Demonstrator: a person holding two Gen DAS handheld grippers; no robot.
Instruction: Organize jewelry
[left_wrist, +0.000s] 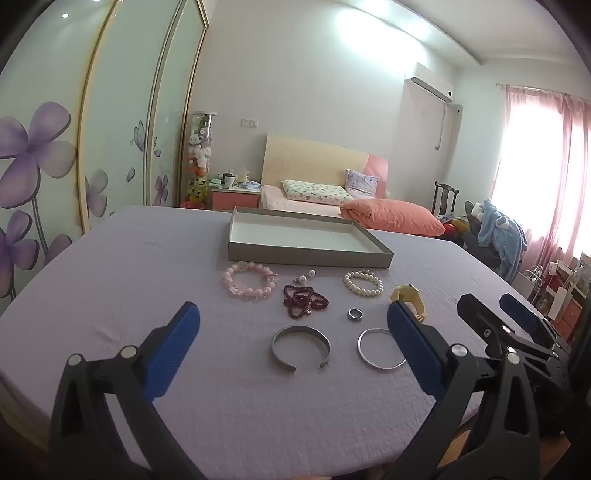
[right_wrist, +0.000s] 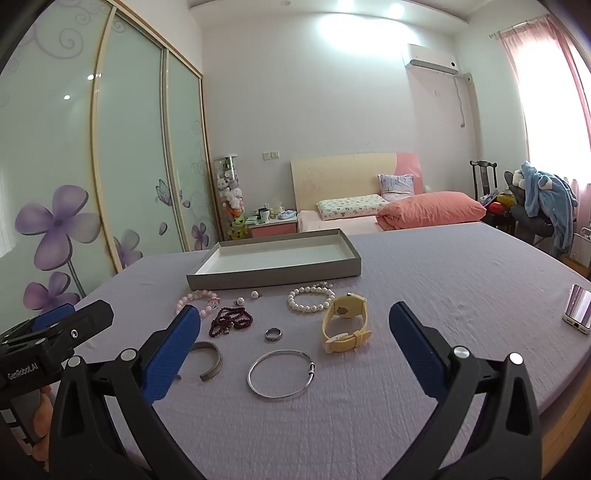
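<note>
Surface: lilac bedspread (right_wrist: 424, 295) in a bedroom, your shallow grey cardboard tray (right_wrist: 273, 275) sitting empty at the back.
Tongs: left gripper (left_wrist: 293, 338) and right gripper (right_wrist: 295, 338) both spread wide, holding nothing.
Jewelry: thin silver bangle (right_wrist: 281, 373) lies on the cloth between your right fingers; yellow watch (right_wrist: 345, 321) just beyond it.
Risk: that flat bangle could skid or snag the cloth, imo.
</note>
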